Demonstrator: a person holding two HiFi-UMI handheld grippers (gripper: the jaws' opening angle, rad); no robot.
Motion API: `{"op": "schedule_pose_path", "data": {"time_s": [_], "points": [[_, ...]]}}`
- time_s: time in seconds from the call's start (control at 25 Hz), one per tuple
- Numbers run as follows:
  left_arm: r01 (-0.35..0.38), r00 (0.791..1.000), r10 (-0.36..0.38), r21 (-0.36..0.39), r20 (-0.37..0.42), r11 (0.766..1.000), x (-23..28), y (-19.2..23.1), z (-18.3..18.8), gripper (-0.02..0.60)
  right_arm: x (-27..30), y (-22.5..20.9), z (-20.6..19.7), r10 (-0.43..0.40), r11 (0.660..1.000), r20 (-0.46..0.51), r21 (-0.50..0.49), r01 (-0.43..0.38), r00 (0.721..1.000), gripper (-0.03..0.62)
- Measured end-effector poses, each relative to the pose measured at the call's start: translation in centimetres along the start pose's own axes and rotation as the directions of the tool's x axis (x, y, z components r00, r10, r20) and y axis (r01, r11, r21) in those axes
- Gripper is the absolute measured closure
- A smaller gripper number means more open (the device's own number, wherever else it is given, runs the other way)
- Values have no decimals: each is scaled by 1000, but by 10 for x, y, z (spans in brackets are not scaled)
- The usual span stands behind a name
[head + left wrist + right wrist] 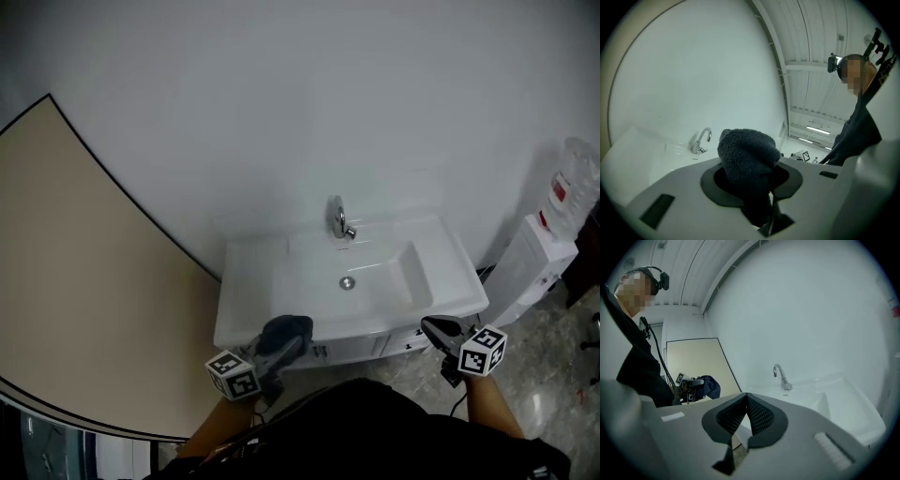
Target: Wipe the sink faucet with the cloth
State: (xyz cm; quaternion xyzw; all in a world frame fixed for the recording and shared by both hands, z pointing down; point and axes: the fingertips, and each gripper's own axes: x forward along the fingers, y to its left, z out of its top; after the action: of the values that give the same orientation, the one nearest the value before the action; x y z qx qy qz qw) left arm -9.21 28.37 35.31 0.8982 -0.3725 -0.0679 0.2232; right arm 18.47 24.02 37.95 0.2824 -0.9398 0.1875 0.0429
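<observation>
A chrome faucet [338,219] stands at the back of a white sink [281,281] against the white wall; it also shows as the faucet [701,140] in the left gripper view and the faucet [780,376] in the right gripper view. My left gripper [281,342] is at the sink's front left edge, shut on a bunched dark blue cloth [287,329], the same cloth [746,154] that fills its jaws up close. My right gripper [437,330] hangs at the sink's front right corner, shut and empty, its pads [759,416] meeting. Both are well short of the faucet.
A water dispenser [544,248] with a bottle stands right of the sink. A beige panel [84,281] covers the wall at left. The sink has a drain [347,282] in its basin. Marble floor shows below at right.
</observation>
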Motion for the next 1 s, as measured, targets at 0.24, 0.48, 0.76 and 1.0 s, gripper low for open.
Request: {"op": "schedule_pose_path", "data": {"time_s": [0.24,0.48,0.76,1.0], "points": [[-87,996,87,-6,-2,996,15,20,7,466,37,-34,16,84,996,-7,9,-84,996,592],[-59,998,59,-10,16,998,24,81,29,466,96,-51,28,49,999,-49,8,-49,998,592],[0,1000,0,1,29,1000,13,172,75,466,183,-41,69,-3,999,-59,-43,1,998,592],[23,1000,-23,-32,4,999,21,226,85,466,228,-51,74,-36,999,-108,-25,33,993,592]]}}
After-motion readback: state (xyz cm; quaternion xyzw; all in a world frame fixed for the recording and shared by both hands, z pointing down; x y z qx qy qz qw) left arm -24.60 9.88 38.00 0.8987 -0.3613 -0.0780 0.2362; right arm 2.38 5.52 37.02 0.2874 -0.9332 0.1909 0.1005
